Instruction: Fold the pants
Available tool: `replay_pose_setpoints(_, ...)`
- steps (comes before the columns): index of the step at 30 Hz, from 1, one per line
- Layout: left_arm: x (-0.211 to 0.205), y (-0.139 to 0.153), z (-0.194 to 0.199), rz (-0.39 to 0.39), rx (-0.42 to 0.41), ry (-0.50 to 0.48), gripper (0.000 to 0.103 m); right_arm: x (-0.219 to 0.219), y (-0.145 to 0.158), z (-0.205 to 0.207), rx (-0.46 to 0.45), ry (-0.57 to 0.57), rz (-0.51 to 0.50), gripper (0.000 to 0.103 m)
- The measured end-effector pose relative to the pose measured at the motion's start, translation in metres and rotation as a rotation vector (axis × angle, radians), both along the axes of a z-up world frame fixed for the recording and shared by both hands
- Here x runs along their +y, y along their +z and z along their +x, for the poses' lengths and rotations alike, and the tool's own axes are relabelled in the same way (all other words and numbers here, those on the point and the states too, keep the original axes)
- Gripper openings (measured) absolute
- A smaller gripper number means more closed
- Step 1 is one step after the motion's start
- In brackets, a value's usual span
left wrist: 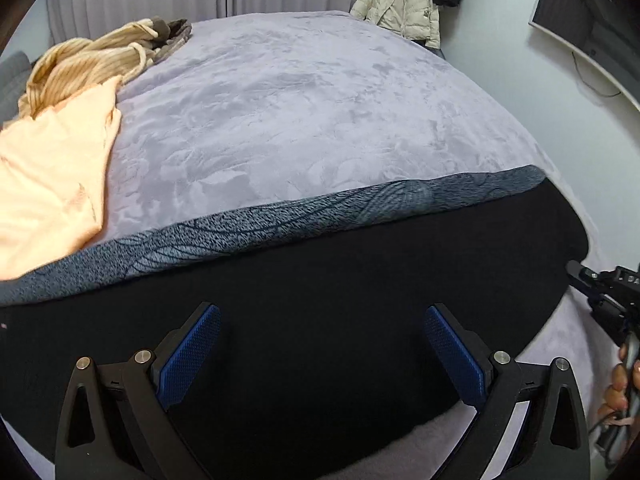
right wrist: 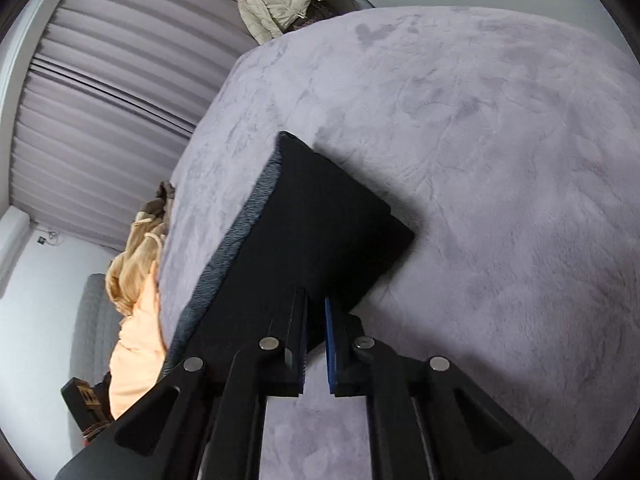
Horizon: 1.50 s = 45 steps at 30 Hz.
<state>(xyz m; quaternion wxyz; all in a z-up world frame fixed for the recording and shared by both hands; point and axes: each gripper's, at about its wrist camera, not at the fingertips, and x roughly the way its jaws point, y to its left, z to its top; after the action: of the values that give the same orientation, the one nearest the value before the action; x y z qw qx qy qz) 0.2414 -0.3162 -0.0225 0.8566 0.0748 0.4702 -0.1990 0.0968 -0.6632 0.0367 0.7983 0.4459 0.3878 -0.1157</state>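
My left gripper [left wrist: 322, 344] hangs with jaws spread wide over the black pants [left wrist: 320, 300], which lie folded on the bed [left wrist: 300, 100] (a grey patterned layer [left wrist: 280, 216] peeks out along the far edge). My right gripper [right wrist: 316, 332] is clamped together; the pants' near corner hides whether cloth is pinched.

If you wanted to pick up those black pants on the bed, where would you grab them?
Probably at a corner of the black pants, coming in low from the near bed edge. They lie flat, folded over, so only edges and corners give the pads something to pinch. The right tool sits shut at one end; the left tool hangs open above the middle.
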Motion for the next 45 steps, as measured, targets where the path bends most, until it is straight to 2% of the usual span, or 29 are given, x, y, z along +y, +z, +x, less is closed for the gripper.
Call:
replay_pose_setpoints(1, -0.001, -0.012, 0.005, 0.055, 0.001, 0.017, 0.102, -0.002, -0.008, -0.003, -0.002, -0.015, 0.04, 0.008)
replay_pose_setpoints(2, 0.0, -0.029, 0.011, 0.104, 0.038, 0.041, 0.103, -0.005, -0.014, -0.009, -0.029, -0.035, 0.09, 0.01)
replay_pose_setpoints(3, 0.004, -0.038, 0.012, 0.071, 0.049, 0.046, 0.103, -0.008, -0.02, -0.017, -0.064, -0.048, 0.137, 0.014)
replay_pose_setpoints(4, 0.009, -0.039, 0.008, 0.04, 0.015, 0.045, 0.103, -0.01, -0.022, -0.024, -0.068, -0.055, 0.157, 0.029)
replay_pose_setpoints(6, 0.006, -0.037, -0.001, 0.067, -0.034, 0.019, 0.103, -0.012, -0.022, -0.035, -0.096, -0.041, 0.158, 0.033)
replay_pose_setpoints(8, 0.004, -0.031, 0.001, 0.08, -0.012, 0.019, 0.103, -0.013, -0.019, -0.038, -0.097, -0.03, 0.14, 0.034)
replay_pose_setpoints(10, 0.003, -0.016, 0.01, -0.001, 0.044, 0.018, 0.103, -0.014, -0.016, -0.033, -0.097, -0.03, 0.131, 0.034)
replay_pose_setpoints(12, 0.0, 0.001, 0.023, -0.077, 0.054, 0.042, 0.103, -0.019, -0.02, -0.02, -0.104, -0.033, 0.132, 0.035)
replay_pose_setpoints(14, -0.011, 0.01, 0.04, -0.086, 0.037, 0.071, 0.103, -0.02, -0.02, -0.011, -0.126, -0.029, 0.143, 0.036)
replay_pose_setpoints(16, -0.028, 0.006, 0.056, -0.047, 0.013, 0.085, 0.103, -0.02, -0.02, 0.004, -0.143, -0.021, 0.125, 0.039)
replay_pose_setpoints(18, -0.046, -0.02, 0.073, 0.097, 0.01, 0.105, 0.103, -0.018, -0.025, 0.016, -0.146, -0.01, 0.107, 0.044)
replay_pose_setpoints(19, -0.053, -0.041, 0.081, 0.145, 0.058, 0.095, 0.103, -0.018, -0.029, 0.018, -0.145, -0.01, 0.111, 0.044)
replay_pose_setpoints(21, -0.047, -0.049, 0.086, 0.1, 0.07, 0.102, 0.103, -0.015, -0.033, 0.017, -0.158, -0.012, 0.086, 0.04)
replay_pose_setpoints(25, -0.029, -0.021, 0.071, 0.04, 0.082, 0.116, 0.103, -0.011, -0.03, 0.019, -0.167, 0.006, 0.063, 0.028)
replay_pose_setpoints(27, -0.023, -0.004, 0.052, -0.033, 0.075, 0.068, 0.103, -0.011, -0.026, 0.019, -0.171, -0.001, 0.061, 0.024)
replay_pose_setpoints(30, -0.039, 0.002, 0.025, -0.052, 0.052, -0.016, 0.103, -0.002, -0.006, 0.02, -0.196, 0.013, -0.017, 0.018)
replay_pose_setpoints(32, -0.062, -0.019, 0.018, 0.003, 0.078, -0.064, 0.103, 0.006, 0.014, 0.018, -0.234, 0.026, -0.062, 0.016)
replay_pose_setpoints(33, -0.072, -0.035, 0.013, 0.06, 0.064, -0.076, 0.103, 0.012, 0.025, 0.019, -0.249, 0.036, -0.087, 0.016)
replay_pose_setpoints(35, -0.079, -0.038, 0.0, 0.106, -0.033, -0.084, 0.103, 0.028, 0.045, 0.026, -0.258, 0.097, -0.134, 0.016)
replay_pose_setpoints(36, -0.077, -0.033, -0.002, 0.096, -0.023, -0.089, 0.103, 0.038, 0.055, 0.029, -0.251, 0.122, -0.178, 0.016)
replay_pose_setpoints(38, -0.059, -0.02, -0.004, 0.005, 0.059, -0.115, 0.103, 0.063, 0.08, 0.033, -0.261, 0.192, -0.276, 0.016)
replay_pose_setpoints(39, -0.045, -0.01, -0.007, -0.04, 0.059, -0.124, 0.103, 0.075, 0.091, 0.033, -0.27, 0.227, -0.317, 0.016)
replay_pose_setpoints(40, -0.028, -0.002, -0.011, -0.051, 0.021, -0.114, 0.103, 0.088, 0.102, 0.034, -0.275, 0.262, -0.352, 0.016)
replay_pose_setpoints(43, 0.032, 0.016, -0.025, 0.011, -0.137, -0.057, 0.103, 0.145, 0.127, 0.042, -0.263, 0.393, -0.495, 0.016)
replay_pose_setpoints(45, 0.078, 0.017, -0.03, 0.015, -0.151, -0.016, 0.103, 0.198, 0.131, 0.052, -0.236, 0.504, -0.609, 0.016)
